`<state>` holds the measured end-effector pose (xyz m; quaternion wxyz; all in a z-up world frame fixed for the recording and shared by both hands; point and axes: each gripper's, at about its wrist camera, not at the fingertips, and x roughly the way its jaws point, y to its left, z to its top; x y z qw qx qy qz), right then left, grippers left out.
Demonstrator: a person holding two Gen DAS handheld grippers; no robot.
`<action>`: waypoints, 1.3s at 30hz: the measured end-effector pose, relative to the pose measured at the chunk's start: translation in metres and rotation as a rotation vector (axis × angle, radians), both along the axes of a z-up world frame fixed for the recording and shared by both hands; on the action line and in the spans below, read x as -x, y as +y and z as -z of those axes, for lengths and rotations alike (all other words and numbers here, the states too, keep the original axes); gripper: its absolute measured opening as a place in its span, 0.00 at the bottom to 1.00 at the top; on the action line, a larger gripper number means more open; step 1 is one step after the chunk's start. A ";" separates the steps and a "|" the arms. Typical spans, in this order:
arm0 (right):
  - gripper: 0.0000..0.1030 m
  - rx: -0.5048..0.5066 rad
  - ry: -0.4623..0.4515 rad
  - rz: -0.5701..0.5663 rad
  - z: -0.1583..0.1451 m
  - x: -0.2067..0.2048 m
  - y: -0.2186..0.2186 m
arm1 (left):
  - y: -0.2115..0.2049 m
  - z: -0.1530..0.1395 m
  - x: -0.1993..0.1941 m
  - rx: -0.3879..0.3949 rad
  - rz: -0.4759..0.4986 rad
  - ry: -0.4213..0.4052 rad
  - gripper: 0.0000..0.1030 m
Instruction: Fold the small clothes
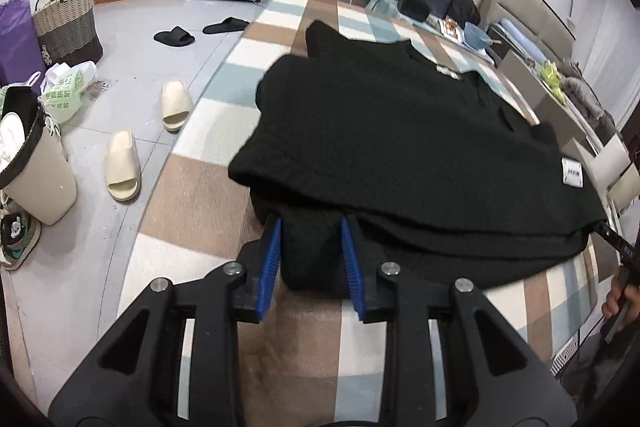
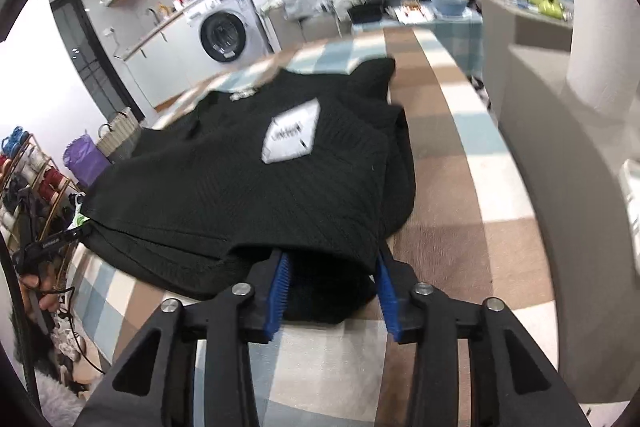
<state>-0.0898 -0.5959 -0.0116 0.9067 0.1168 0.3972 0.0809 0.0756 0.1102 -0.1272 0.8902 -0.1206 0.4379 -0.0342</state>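
Both sets of jaws are clamped on bunched fabric: the left gripper [image 1: 311,259] and right gripper [image 2: 332,291] each pinch a near corner of the black sweater [image 1: 400,147]. It's spread on the checkered blanket [image 1: 192,187], sleeves already tucked in by the looks of it, white label [image 2: 292,135] facing up. I'd say halfway, with the bottom-to-collar fold left.
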 end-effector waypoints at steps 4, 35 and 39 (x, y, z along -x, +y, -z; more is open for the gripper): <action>0.39 -0.013 -0.009 -0.037 -0.007 -0.003 0.001 | 0.000 -0.005 -0.002 -0.007 -0.010 -0.003 0.28; 0.42 -0.159 -0.005 -0.080 -0.006 -0.014 0.009 | 0.007 -0.008 -0.021 0.070 0.022 -0.045 0.47; 0.42 -0.162 0.003 -0.070 -0.004 -0.014 0.006 | 0.018 0.004 -0.016 0.054 -0.008 -0.002 0.47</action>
